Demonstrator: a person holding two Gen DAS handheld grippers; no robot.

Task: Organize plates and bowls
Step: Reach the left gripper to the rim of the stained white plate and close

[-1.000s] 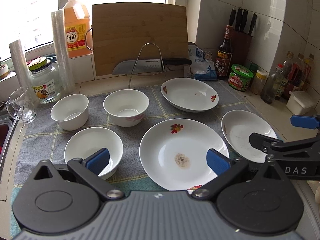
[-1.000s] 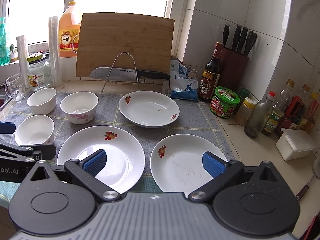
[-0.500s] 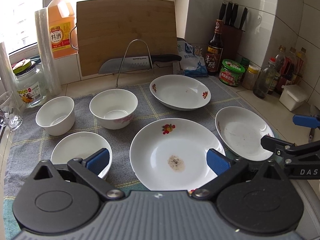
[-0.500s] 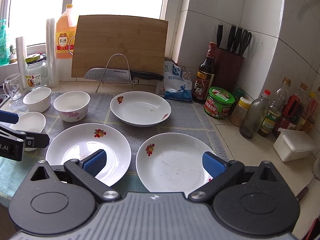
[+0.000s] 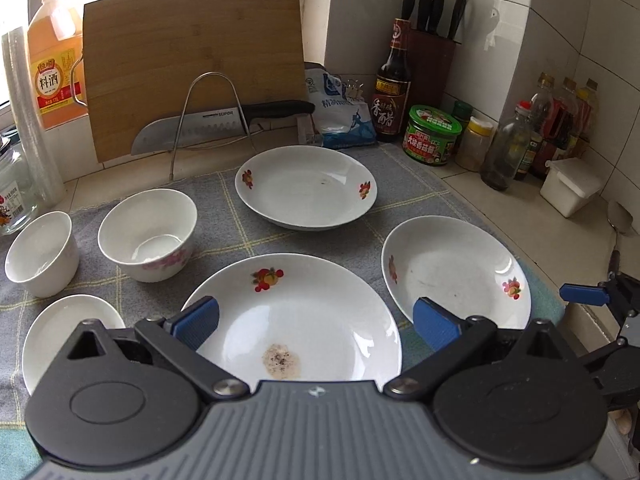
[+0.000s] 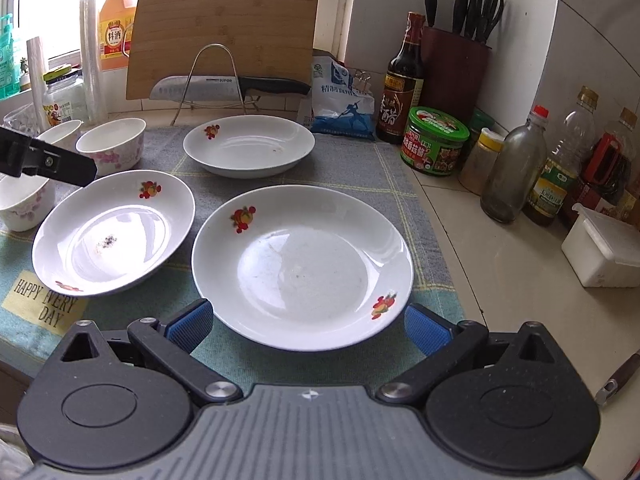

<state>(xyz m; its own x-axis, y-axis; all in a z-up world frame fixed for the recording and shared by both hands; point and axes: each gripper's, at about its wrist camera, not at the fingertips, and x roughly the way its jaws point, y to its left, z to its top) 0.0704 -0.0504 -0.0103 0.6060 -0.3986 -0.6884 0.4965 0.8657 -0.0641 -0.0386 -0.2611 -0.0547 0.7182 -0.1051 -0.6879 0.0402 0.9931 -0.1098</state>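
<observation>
Three white plates with fruit prints lie on a grey-green cloth (image 5: 224, 216): a stained near plate (image 5: 296, 320), a right plate (image 5: 452, 272) and a far plate (image 5: 306, 188). Three white bowls stand at the left: a flowered one (image 5: 148, 234), a plain one (image 5: 42, 252) and a near one (image 5: 64, 336). My left gripper (image 5: 314, 322) is open, hovering over the stained plate. My right gripper (image 6: 306, 326) is open, at the near rim of the right plate (image 6: 302, 264). The stained plate (image 6: 112, 232) and far plate (image 6: 248, 146) also show in the right wrist view.
A cutting board (image 5: 192, 64), knife (image 5: 224, 120) and wire rack (image 5: 212, 112) stand at the back. Sauce bottle (image 5: 392, 84), knife block (image 5: 432, 52), green jar (image 5: 432, 136), oil bottles (image 5: 560, 128) and a white box (image 5: 572, 186) line the right counter. An oil jug (image 5: 52, 68) and glass jar (image 5: 12, 192) stand at the left.
Both grippers have moved forward, lower and to the right, closer to the plates. The left one now hangs over the stained plate, the right one at the right plate's rim. Both stay open.
</observation>
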